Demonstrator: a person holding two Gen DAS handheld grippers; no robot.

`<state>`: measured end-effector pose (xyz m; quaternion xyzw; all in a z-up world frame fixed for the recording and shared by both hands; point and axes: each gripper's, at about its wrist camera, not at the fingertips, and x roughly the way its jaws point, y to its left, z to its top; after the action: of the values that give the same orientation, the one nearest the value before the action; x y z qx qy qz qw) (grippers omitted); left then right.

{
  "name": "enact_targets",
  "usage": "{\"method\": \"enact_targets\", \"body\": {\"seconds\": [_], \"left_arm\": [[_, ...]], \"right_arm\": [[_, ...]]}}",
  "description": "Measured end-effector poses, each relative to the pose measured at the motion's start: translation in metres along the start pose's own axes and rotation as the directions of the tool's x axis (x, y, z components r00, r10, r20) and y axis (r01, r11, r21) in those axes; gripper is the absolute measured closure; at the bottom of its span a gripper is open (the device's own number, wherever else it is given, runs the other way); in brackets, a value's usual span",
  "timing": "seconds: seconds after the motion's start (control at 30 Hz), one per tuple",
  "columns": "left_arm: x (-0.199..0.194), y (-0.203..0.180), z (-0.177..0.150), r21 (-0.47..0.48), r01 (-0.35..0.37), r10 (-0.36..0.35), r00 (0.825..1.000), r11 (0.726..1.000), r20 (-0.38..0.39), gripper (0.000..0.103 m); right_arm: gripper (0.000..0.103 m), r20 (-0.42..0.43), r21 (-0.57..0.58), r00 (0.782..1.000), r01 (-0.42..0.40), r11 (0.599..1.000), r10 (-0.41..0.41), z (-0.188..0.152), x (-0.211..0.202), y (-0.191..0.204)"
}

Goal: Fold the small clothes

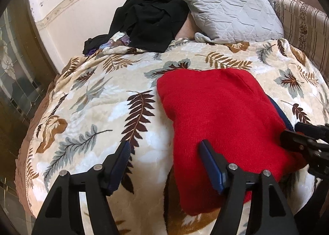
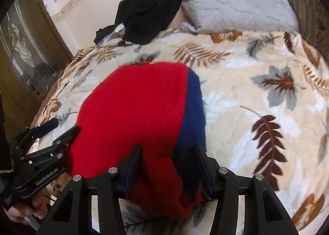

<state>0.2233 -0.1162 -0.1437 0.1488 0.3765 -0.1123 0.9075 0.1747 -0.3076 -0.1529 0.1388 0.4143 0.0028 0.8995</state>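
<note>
A small red knit garment (image 1: 218, 115) with a navy blue part (image 2: 193, 107) along its right side lies folded on the leaf-print blanket (image 1: 98, 107). My left gripper (image 1: 164, 150) is open at the garment's near left edge, with one finger over the blanket and the other over the red knit. It also shows in the right wrist view (image 2: 65, 126). My right gripper (image 2: 168, 152) is open, its fingers on either side of the garment's near end where red meets navy. It appears at the right edge of the left wrist view (image 1: 296, 132).
A heap of black clothes (image 1: 150, 21) and a grey quilted pillow (image 1: 232, 13) lie at the head of the bed against the wall. A striped cushion (image 1: 304, 29) is at the far right. A wooden glass-panelled door (image 2: 22, 50) stands to the left of the bed.
</note>
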Motion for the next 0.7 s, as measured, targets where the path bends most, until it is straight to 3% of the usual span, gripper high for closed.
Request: {"method": "enact_targets", "body": {"seconds": [0.13, 0.2, 0.33, 0.47, 0.7], "left_arm": [[-0.018, 0.002, -0.007, -0.025, -0.010, 0.010, 1.000, 1.000, 0.009, 0.029], [-0.030, 0.002, -0.011, -0.039, -0.026, 0.026, 1.000, 0.999, 0.013, 0.021], [-0.062, 0.002, -0.022, -0.061, -0.067, 0.070, 0.996, 0.996, 0.060, 0.020], [-0.093, 0.003, -0.035, -0.070, -0.114, 0.120, 0.989, 0.991, 0.089, 0.012], [-0.132, 0.009, -0.060, -0.080, -0.135, 0.141, 0.987, 0.988, 0.077, 0.011]], "right_arm": [[0.047, 0.051, -0.023, 0.998, 0.039, 0.999, -0.038, -0.012, -0.033, 0.008], [0.047, 0.075, -0.024, 0.997, 0.035, 0.999, -0.033, -0.018, -0.050, 0.009], [0.045, 0.102, -0.040, 0.994, 0.045, 0.998, -0.041, -0.031, -0.079, 0.017], [0.044, 0.114, -0.051, 0.993, 0.036, 0.998, -0.030, -0.039, -0.098, 0.026], [0.036, 0.127, -0.057, 0.991, 0.052, 0.997, -0.044, -0.058, -0.121, 0.041]]}}
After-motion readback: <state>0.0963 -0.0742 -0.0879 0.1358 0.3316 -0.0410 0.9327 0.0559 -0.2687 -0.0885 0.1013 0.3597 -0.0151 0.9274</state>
